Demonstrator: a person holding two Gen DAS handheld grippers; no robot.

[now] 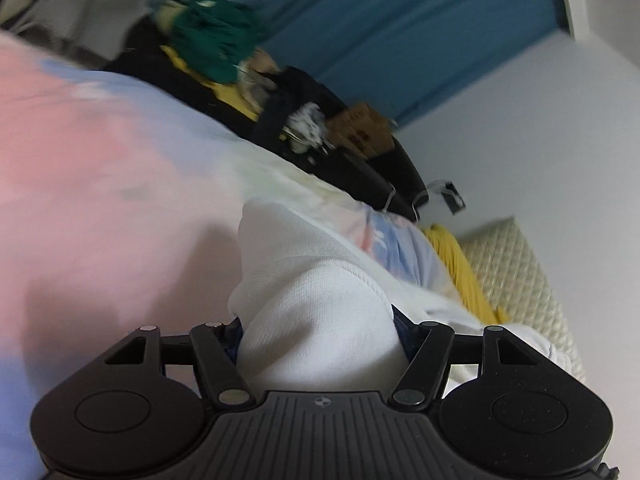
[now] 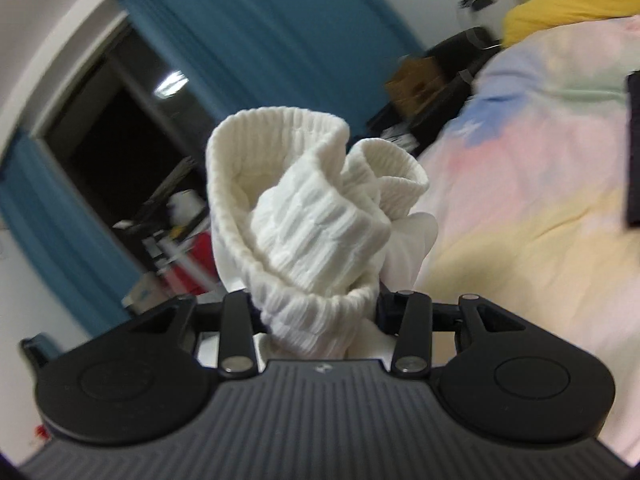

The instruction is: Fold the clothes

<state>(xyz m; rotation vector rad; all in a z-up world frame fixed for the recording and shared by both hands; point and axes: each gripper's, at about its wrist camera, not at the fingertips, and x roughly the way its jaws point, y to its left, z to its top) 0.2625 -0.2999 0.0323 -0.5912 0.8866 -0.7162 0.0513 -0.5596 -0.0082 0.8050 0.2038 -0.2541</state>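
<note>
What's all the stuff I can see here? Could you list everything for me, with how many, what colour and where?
White ribbed sock: one bundle, white, bunched in the right gripper.
White knit garment: one, white, in the left gripper.
Bed cover: one, pastel pink, blue and yellow, spread on the bed.
Yellow cloth: one, yellow, at the far end of the bed.
Quilted headboard: one, cream, behind the yellow cloth.
Curtain: blue, along the far wall.
Clothes pile: green on top, on dark furniture beyond the bed.
Cardboard box: one, brown, on the same furniture.
Left gripper: black, shut on the garment.
Right gripper: black, shut on the sock.
</note>
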